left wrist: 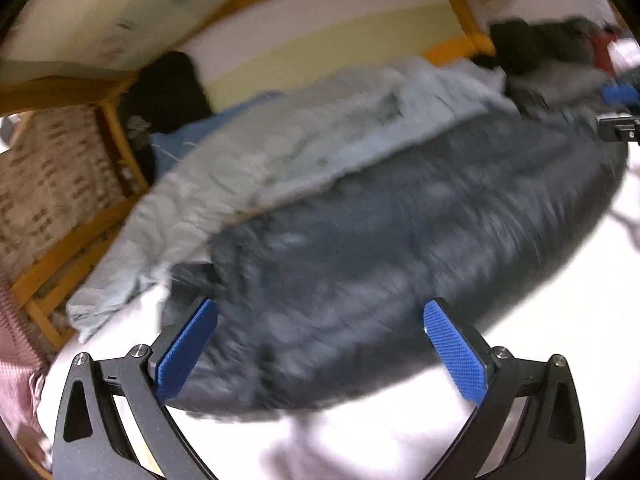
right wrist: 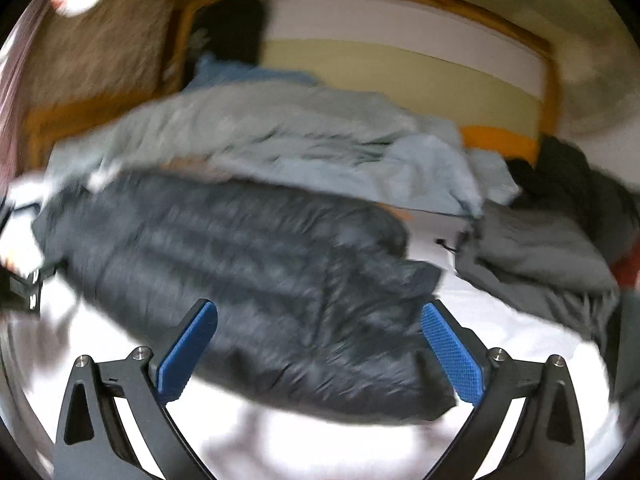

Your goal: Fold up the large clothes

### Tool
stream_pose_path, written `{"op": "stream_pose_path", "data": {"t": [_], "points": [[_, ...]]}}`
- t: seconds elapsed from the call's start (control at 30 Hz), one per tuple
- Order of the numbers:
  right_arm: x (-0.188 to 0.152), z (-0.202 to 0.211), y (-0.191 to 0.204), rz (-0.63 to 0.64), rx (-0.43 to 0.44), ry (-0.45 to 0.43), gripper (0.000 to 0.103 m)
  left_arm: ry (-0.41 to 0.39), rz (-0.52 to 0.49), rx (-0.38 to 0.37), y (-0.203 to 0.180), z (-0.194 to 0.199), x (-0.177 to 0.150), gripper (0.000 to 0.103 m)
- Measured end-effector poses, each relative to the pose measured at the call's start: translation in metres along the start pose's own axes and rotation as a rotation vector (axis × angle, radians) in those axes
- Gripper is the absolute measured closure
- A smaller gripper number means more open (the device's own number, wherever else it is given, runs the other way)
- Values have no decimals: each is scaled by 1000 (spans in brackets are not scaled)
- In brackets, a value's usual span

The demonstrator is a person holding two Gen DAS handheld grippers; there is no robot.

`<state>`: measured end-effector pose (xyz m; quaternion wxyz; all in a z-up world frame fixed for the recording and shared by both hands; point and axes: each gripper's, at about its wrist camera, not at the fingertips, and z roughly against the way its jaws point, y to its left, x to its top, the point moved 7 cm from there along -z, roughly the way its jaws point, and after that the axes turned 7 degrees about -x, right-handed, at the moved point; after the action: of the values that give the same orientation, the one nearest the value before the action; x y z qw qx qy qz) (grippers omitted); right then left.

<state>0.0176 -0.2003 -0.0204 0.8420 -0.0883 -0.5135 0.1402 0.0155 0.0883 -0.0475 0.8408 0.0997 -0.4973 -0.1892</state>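
Left wrist view: the left gripper (left wrist: 320, 344) stands wide with nothing between its blue pads, just above the near edge of a dark quilted jacket (left wrist: 400, 248) lying on a white bed sheet (left wrist: 360, 440). The jacket's long axis runs across the picture, from lower left up to the right, so its near long edge lies crosswise just ahead of the fingertips. The right gripper (right wrist: 320, 344) is also spread wide and empty, and faces the same jacket from its other end, where the puffy fabric bunches toward the right-hand pad. Both grippers look about equally near to that edge, each over its own end. Behind the jacket, touching its far side, lies a pale grey-blue garment (left wrist: 300, 148), and further off to the right a heap of dark clothes (right wrist: 560, 240). Motion blur hides finer detail such as sleeves or collar.
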Motion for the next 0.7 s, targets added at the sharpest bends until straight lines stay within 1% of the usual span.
{"op": "stream_pose_path", "data": {"t": [0.03,0.07,0.1,0.13,0.17,0.2,0.23,0.27,0.3,0.33,0.37,0.4,0.47,0.5,0.53,0.57,0.6,0.63,0.67,0.7], "points": [[-2,-2,5,45,-21,-2,0,16,-42,-22,-7,-4,-2,0],[-5,-5,10,111,-77,-7,0,22,-82,-16,-11,-6,-5,0],[-7,-7,11,162,-138,-14,0,25,-114,6,-12,-8,-6,0],[-8,-7,12,185,-151,-17,0,29,-124,16,-12,-10,-6,0],[-9,-5,14,194,-129,-18,0,38,-114,9,-10,-12,-7,0],[-10,-4,18,197,-88,-16,0,59,-95,-16,-10,-15,-8,0],[-13,-1,26,205,-13,-5,0,78,-87,-38,-10,-18,-11,0],[-15,0,33,222,24,6,0,100,-89,-59,-11,-21,-13,0],[-19,0,40,250,50,19,0,125,-98,-79,-14,-24,-17,0],[-25,-1,51,309,68,33,1,152,-117,-88,-18,-28,-21,0],[-29,-1,58,348,67,28,1,179,-138,-63,-19,-29,-26,0],[-32,-2,62,376,60,19,1,194,-131,-39,-16,-30,-29,0],[-39,-5,69,436,19,18,1,186,-83,-38,-7,-26,-27,0],[-43,-12,70,469,-25,34,1,183,-77,-19,-3,-27,-28,0],[-47,-21,68,493,-85,51,1,191,-75,20,4,-31,-29,0],[-47,-27,65,489,-124,57,1,209,-70,49,10,-36,-31,0],[-45,-33,58,454,-153,59,1,229,-50,72,17,-42,-34,0],[-42,-38,50,403,-183,66,1,238,-18,77,23,-46,-34,4],[-41,-47,36,350,-237,103,6,243,25,68,29,-48,-35,12],[-43,-56,22,324,-293,156,29,250,56,61,33,-49,-35,33]]}}
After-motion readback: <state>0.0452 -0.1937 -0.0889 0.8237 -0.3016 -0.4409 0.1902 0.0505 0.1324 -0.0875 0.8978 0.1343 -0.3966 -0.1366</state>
